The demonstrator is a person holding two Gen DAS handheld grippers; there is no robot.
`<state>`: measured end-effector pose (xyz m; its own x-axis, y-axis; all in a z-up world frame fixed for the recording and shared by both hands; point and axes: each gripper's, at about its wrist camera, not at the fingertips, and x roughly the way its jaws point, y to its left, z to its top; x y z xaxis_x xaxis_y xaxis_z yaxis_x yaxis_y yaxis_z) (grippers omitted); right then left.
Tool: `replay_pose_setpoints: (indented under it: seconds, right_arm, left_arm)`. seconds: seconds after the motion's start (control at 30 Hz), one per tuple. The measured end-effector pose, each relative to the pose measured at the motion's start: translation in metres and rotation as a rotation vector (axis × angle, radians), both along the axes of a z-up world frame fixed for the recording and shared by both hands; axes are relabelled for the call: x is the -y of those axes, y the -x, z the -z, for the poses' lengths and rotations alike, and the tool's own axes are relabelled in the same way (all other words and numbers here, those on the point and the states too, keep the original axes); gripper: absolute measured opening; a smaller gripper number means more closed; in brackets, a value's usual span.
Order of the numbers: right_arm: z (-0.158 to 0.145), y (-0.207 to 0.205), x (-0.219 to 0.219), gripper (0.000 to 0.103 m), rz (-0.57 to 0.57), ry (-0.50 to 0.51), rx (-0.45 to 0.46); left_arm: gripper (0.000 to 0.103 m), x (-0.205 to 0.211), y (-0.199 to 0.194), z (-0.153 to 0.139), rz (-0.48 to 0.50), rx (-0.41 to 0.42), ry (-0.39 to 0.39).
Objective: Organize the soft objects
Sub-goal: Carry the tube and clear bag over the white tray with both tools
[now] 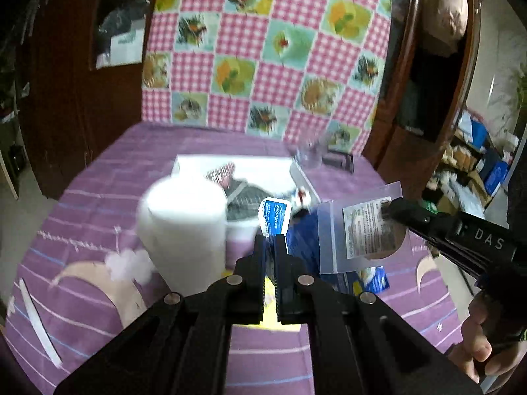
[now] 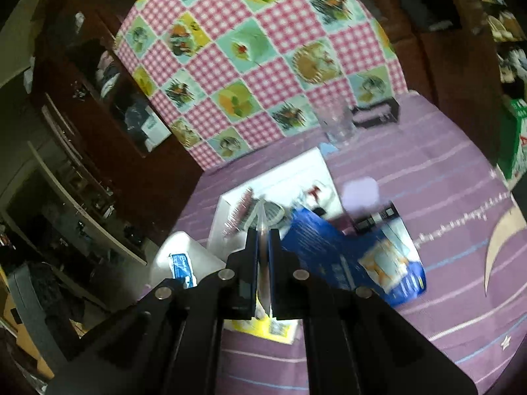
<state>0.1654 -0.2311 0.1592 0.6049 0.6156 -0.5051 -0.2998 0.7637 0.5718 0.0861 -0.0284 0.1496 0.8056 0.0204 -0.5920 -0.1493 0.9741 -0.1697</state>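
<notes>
**Both grippers loaded, box dead ahead**

The blue sachet sticks up from the left gripper, which is clenched on it. The right gripper pinches a clear zip bag, just right of the left one. The white box lies ahead of both, probably nearer the left.

Motion blur and hidden parts

The white roll left of the left gripper is smeared; the sachet in its jaws has unreadable print, its lower part hidden between the fingers. The right gripper hides most of its clear bag; the glass beyond is blurred.
</notes>
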Motion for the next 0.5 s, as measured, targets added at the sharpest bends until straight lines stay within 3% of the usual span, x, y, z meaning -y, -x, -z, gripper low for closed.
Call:
replay_pose_setpoints:
  seconds: [0.27,0.5]
  right_arm:
    - [-0.045,-0.025,-0.03,0.007,-0.02,-0.05,0.052]
    - [-0.049,-0.067,-0.058,0.007,-0.025,-0.09,0.024]
  left_arm:
    - [0.003,-0.052,-0.011,-0.05,-0.025,0.099,0.061]
    - [0.003,-0.104,-0.039,-0.062,-0.004,0.125,0.129]
